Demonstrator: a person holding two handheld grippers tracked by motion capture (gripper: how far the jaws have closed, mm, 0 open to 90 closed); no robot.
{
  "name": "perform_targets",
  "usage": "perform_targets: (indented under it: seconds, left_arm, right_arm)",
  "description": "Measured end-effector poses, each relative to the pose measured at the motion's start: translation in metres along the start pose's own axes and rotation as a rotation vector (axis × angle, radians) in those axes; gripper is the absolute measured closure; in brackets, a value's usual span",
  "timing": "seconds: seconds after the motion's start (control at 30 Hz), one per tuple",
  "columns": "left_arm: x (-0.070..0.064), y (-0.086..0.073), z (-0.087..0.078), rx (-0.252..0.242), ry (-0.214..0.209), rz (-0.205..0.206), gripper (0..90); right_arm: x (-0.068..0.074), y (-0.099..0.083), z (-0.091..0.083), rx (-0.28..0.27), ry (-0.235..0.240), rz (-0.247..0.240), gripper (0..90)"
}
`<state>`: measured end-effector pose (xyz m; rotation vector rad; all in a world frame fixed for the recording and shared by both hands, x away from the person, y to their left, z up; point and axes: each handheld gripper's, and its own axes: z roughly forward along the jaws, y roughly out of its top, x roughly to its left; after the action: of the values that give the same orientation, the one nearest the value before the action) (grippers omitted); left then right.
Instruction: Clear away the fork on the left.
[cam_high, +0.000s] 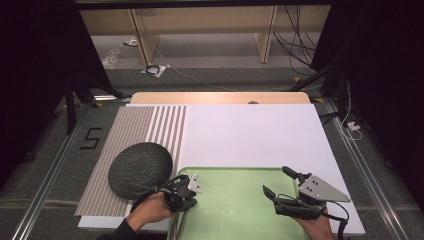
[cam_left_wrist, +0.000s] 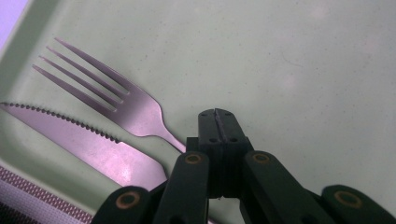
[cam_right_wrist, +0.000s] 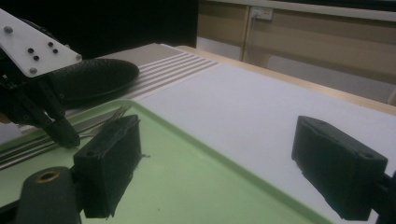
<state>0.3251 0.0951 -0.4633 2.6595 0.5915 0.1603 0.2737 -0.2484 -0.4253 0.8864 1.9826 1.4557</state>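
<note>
A metal fork (cam_left_wrist: 122, 100) and a serrated knife (cam_left_wrist: 88, 142) lie side by side at the left edge of a pale green tray (cam_high: 235, 205). My left gripper (cam_left_wrist: 218, 116) is shut, its tips low over the tray, and the fork's handle runs under its jaws. I see nothing between its tips. In the high view the left gripper (cam_high: 186, 202) is at the tray's left side, held by a hand. My right gripper (cam_high: 276, 181) hovers open over the tray's right part with nothing between its jaws. From the right gripper view, the left gripper (cam_right_wrist: 65, 135) touches down by the cutlery.
A dark round domed object (cam_high: 140, 170) rests on a striped mat (cam_high: 135, 130) just left of the tray. A white board (cam_high: 250, 130) covers the table beyond the tray. Shelving and cables lie on the floor past the table's far edge.
</note>
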Motion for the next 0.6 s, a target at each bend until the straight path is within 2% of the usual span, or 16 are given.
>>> perform_targets:
  seconds: [0.4,0.5,0.6]
  left_arm:
    - [0.003,-0.003,-0.001,-0.005,0.008,-0.003,89.7]
    - [0.004,-0.003,-0.007,-0.04,0.014,-0.004,88.5]
    - [0.008,-0.003,-0.017,-0.092,0.023,-0.024,79.2]
  right_arm:
    - [0.001,0.0,0.0,0.003,-0.001,-0.001,16.5]
    - [0.0,0.0,0.0,0.002,-0.001,-0.001,16.5]
    - [0.0,0.0,0.0,0.002,-0.002,0.0,16.5]
